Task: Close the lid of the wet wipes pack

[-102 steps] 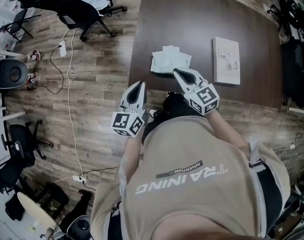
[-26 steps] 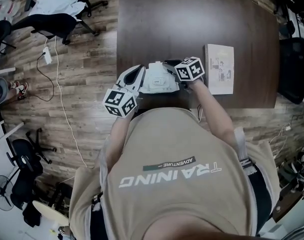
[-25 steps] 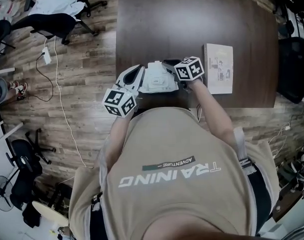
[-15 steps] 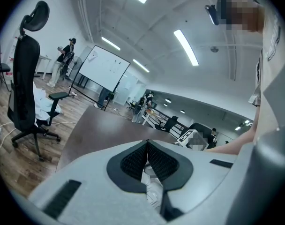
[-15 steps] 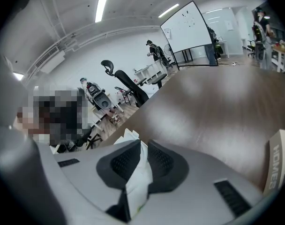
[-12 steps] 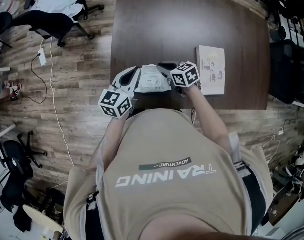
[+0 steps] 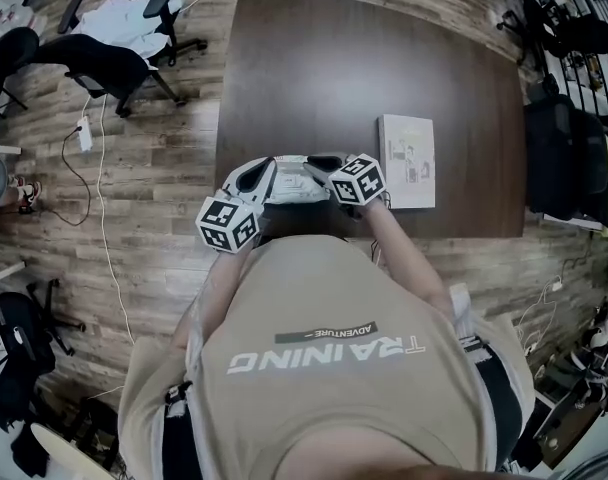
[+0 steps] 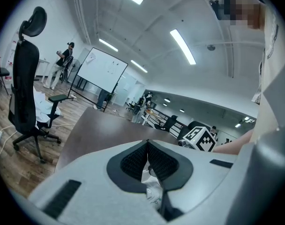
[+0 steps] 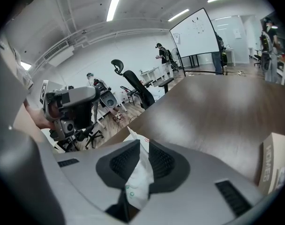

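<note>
- pack of wet wipes (image 7: 289, 180) sits at the near edge of the worktop (image 7: 364, 68), right in front of the person and strung between both claws.
- left claw (image 7: 259, 175) is clenched on the pack's left end, with white film pinched between its pads (image 8: 133, 161). this looks like a bracing hold, so the pack cannot slide.
- right claw (image 7: 322, 164) is clamped on the opposite end, a fold of the same film squeezed between its pads (image 9: 162, 162).
- lid itself is not visible in any view, so i cannot tell whether it is shut. with both claws on film, neither seems free to press it down.
- near edge is the risk: the pack lies just by the drop-off, so pushing should go inward.
- flat box (image 7: 407, 162) lies just right of the right claw. the far half of the worktop is bare, leaving room there.
</note>
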